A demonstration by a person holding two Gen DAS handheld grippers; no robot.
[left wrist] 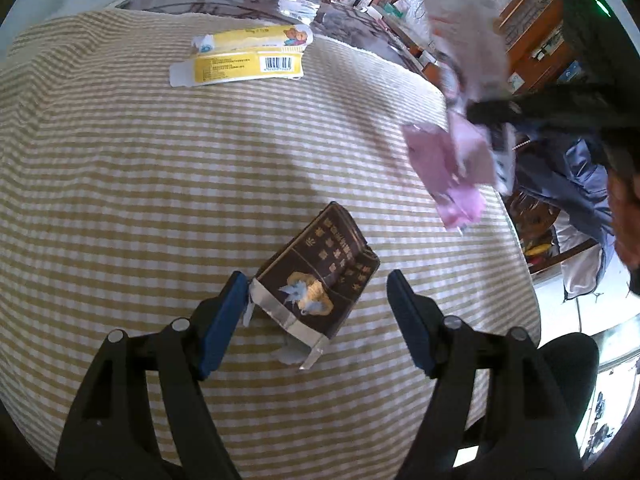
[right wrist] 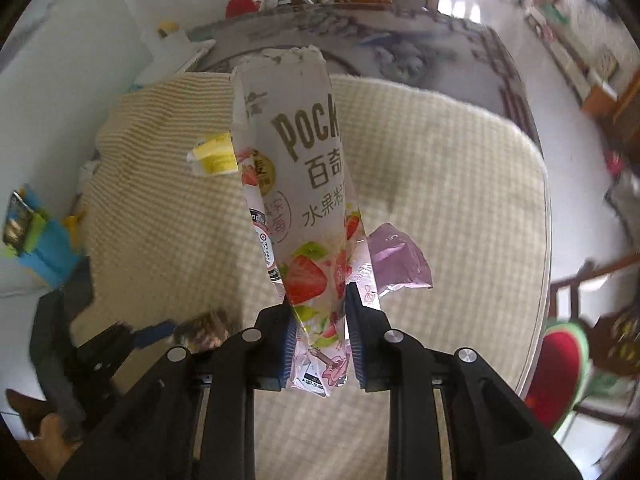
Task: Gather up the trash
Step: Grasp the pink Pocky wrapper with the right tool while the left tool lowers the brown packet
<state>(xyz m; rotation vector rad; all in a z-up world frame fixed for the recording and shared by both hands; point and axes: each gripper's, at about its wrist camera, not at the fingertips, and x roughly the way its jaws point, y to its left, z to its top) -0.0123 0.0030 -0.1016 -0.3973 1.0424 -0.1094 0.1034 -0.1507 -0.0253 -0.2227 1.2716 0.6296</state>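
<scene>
My left gripper [left wrist: 316, 300] is open, low over the striped cloth, its fingers on either side of a torn dark brown cigarette pack [left wrist: 320, 276] lying on the table. My right gripper [right wrist: 318, 320] is shut on a white and pink Pocky box [right wrist: 300, 184] with its pink inner wrapper [right wrist: 396, 260], held up above the table. The held Pocky box [left wrist: 464, 44] and wrapper [left wrist: 448, 168] also show at the right of the left wrist view. A flattened yellow carton [left wrist: 244, 56] lies at the table's far side; it also shows in the right wrist view [right wrist: 214, 154].
The round table has a yellow-and-white striped cloth [left wrist: 160, 160] over a glass top [left wrist: 256, 0]. A red watermelon-shaped cushion [right wrist: 560, 368] and a wooden chair [right wrist: 600, 308] stand at the right. Shelves and clutter line the room's edges.
</scene>
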